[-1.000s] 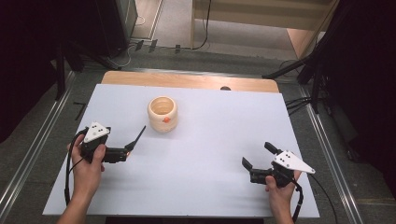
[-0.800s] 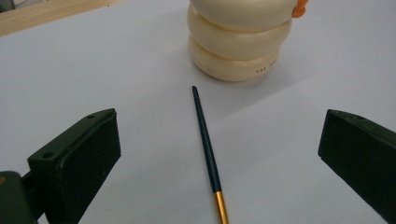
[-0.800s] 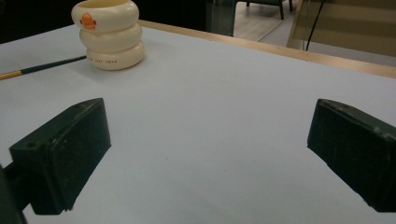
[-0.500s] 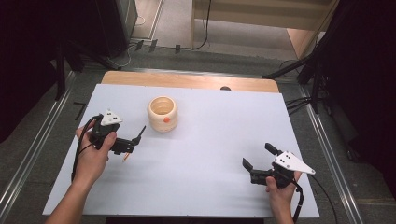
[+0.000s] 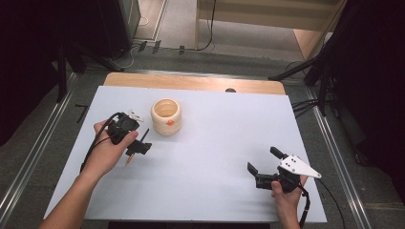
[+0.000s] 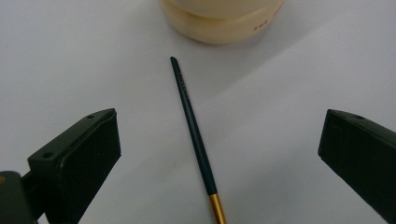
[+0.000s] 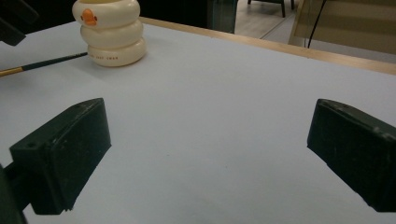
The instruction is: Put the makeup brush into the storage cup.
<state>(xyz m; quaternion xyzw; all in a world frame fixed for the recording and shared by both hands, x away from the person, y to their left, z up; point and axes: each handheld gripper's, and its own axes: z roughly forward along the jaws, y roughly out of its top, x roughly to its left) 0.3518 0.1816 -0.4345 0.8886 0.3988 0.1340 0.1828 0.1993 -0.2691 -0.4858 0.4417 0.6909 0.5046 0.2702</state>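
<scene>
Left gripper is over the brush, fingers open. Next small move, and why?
Probably lower the left gripper and close on the thin dark green brush with the gold ferrule. It lies flat on the white table, centred between the open fingers, short of the cream ringed pot.

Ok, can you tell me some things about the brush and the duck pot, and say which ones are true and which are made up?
1. The brush lies flat on the table. True.
2. The left gripper has squeezed the brush tight. False: its jaws stand wide open on either side of it.
3. The brush stands inside the cream pot. False: it lies beside the pot, its dark tip pointing towards it.
4. The right gripper is open. True.
5. The pot has an orange beak. True.
</scene>
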